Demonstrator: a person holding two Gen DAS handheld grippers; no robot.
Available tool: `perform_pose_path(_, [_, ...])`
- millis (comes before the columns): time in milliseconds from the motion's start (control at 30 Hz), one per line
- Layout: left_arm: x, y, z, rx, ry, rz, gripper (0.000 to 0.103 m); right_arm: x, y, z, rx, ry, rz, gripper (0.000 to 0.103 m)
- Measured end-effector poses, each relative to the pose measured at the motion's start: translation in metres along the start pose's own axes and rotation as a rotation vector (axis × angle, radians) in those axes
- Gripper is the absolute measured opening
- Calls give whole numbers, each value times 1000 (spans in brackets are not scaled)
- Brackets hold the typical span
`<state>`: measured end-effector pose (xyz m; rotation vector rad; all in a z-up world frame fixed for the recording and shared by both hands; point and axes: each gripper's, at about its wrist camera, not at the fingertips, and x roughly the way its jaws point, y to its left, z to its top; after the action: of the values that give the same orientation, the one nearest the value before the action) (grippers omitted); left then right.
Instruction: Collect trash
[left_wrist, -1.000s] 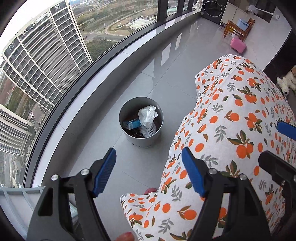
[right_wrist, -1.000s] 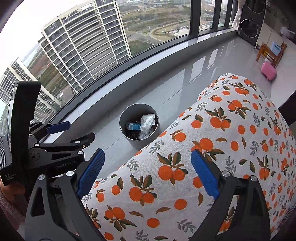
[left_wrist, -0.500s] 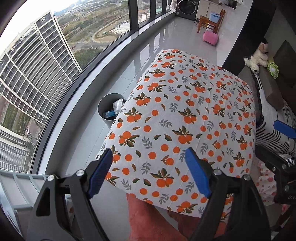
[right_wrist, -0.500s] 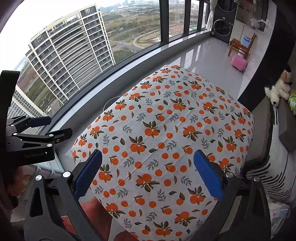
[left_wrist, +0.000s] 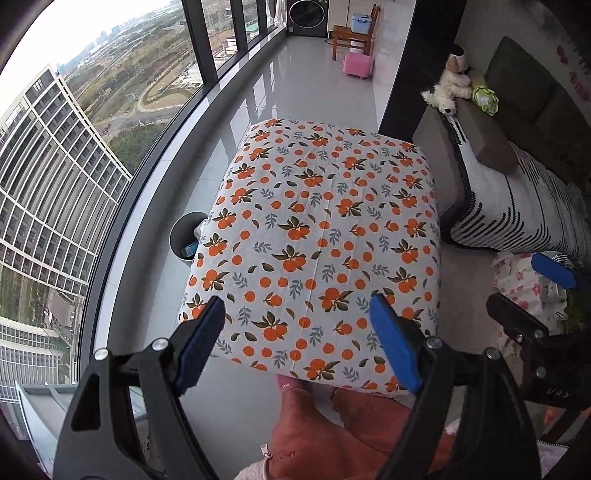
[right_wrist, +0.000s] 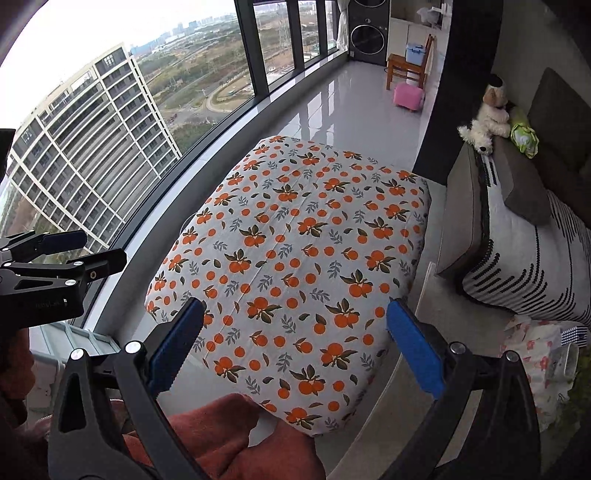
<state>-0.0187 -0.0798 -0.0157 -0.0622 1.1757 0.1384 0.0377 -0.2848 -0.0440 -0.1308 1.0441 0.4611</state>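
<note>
A grey round trash bin stands on the floor by the window, half hidden behind a low table under an orange-print cloth; a little trash shows inside it. My left gripper is open and empty, high above the near edge of the table. My right gripper is open and empty, also high above the table's near edge. In the right wrist view only a thin arc of the bin's rim shows at the cloth's left edge. No loose trash shows on the cloth.
A sofa with a striped throw stands at the right, with a plush dog on its arm. A floral bag lies on the floor beside it. A pink stool and a wooden chair stand far back. Glass wall at the left.
Both grippers have risen and pulled back from the bin. The whole table top has come into view and the bin has shrunk to the left edge. Both stayed open.
</note>
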Motion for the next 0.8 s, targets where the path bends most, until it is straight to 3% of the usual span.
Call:
perform_pose_path(267, [-13,-8,4,70,-23,-13,81,-27,1,-6,60,-36,-55,96])
perform_pose_path(800, [-17,-9,-9,71,-1,-37,81,-36,12,-12,46,-22,-67,96])
